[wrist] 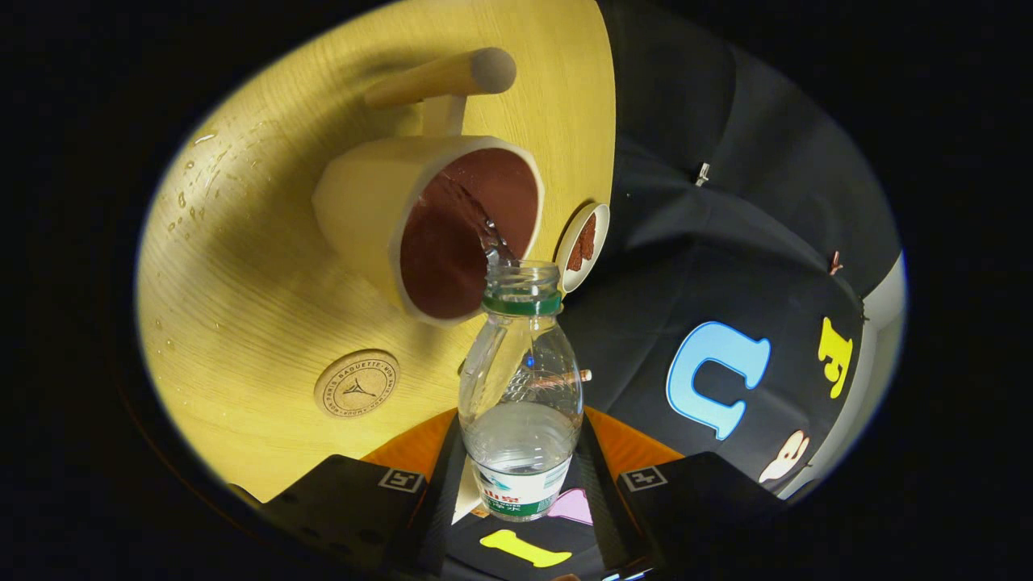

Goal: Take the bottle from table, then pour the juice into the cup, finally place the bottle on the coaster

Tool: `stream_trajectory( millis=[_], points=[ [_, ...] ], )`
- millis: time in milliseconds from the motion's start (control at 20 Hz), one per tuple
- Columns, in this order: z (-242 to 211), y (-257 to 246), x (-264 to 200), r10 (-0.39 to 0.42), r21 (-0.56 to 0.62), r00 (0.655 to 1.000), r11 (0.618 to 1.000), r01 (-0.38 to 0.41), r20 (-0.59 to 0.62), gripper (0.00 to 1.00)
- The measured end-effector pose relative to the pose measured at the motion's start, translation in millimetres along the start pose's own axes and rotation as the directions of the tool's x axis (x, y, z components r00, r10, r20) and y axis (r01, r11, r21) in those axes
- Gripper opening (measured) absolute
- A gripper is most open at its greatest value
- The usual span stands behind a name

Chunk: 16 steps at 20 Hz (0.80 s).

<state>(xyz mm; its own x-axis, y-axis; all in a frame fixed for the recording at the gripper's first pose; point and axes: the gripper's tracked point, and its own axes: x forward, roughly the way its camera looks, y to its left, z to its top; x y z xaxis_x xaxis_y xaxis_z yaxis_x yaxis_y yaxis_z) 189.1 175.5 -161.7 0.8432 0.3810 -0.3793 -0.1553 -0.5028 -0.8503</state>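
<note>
Gripper (520, 492) is clamped on the bottle (520, 387): both fingers press the lower body, one on each side at the label band. Bottle is clear plastic, cap off, green ring at the neck, partly filled with clear liquid pooled in the lower section.

Landmark = cup (436, 222).
- Cup is cream outside, dark reddish-brown inside, mouth turned toward the gripper. It sits on the wooden table (242, 282).
- Bottle mouth is right at the cup's near rim, overlapping the rim's lower edge. A thin stream or splash of liquid shows between the bottle mouth and the cup's inner wall.
- Handle (444, 77) sticks out from the cup's far side, a rounded wooden peg.
- Coaster (357, 383): round cork disc with a stamped mark, on the table beside the cup on the near side, apart from it, nothing on it. Bare table lies between the coaster and the cup's base.
- Small dish (583, 246), white rim with something brown in it, just beside the cup on the side opposite the coaster, at the table edge. Tight gap between it and the cup rim.
- Water droplets (190, 202) are scattered on the table beyond the cup on the coaster side, towards the table's curved rim.
- Table edge runs close past the dish; dark booth cloth (726, 202) begins right beyond it.
</note>
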Motion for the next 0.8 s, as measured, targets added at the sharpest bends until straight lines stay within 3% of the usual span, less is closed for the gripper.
stream_trajectory(
  millis=[800],
  points=[
    [-4.0,-16.0,-1.6,-0.005,-0.187,1.000,0.982,0.007,0.013,0.73]
  ],
)
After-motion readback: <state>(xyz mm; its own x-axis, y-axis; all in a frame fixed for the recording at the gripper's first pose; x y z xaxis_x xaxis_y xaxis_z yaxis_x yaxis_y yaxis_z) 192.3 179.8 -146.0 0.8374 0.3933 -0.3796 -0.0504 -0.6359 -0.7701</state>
